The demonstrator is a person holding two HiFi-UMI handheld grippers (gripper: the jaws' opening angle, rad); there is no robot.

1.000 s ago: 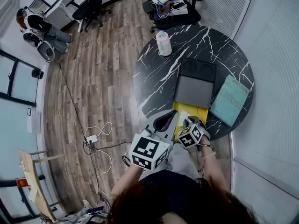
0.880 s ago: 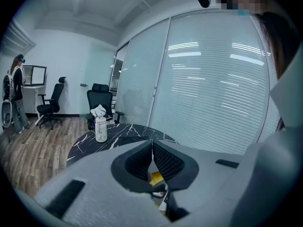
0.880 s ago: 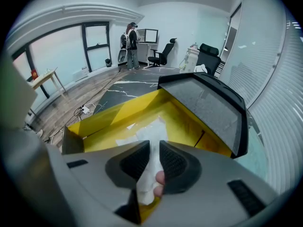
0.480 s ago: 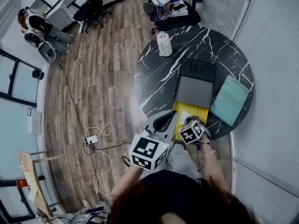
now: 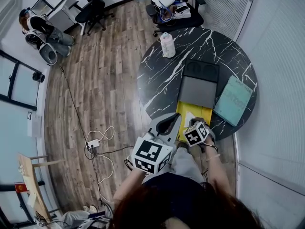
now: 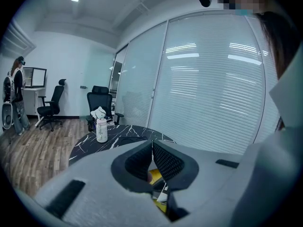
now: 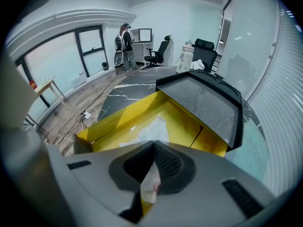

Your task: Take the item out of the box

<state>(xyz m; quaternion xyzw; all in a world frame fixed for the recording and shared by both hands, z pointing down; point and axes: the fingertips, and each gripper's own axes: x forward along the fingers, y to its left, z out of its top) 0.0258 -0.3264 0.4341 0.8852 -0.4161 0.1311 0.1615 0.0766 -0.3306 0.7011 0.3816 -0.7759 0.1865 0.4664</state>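
An open yellow box (image 5: 182, 111) sits at the near edge of the round black marble table (image 5: 162, 80). A white plastic-wrapped item (image 7: 151, 126) lies inside it. My right gripper (image 7: 153, 144) is over the near end of the box, shut on a fold of that white wrapping, which runs down between the jaws. In the head view the right gripper (image 5: 194, 123) is at the box's near end. My left gripper (image 5: 175, 118) hovers just left of the box, shut with nothing in it. In the left gripper view the left gripper (image 6: 152, 143) shows yellow behind its jaws.
A grey lid (image 5: 198, 90) lies just beyond the yellow box, and a teal box (image 5: 232, 100) lies to the right. A white bottle (image 5: 167, 44) stands at the table's far left edge. Office chairs (image 5: 174, 6) stand behind the table. Cables and a power strip (image 5: 93, 141) lie on the wood floor.
The right gripper has shifted slightly and turned a little at the box's near end. The left gripper has stayed where it was.
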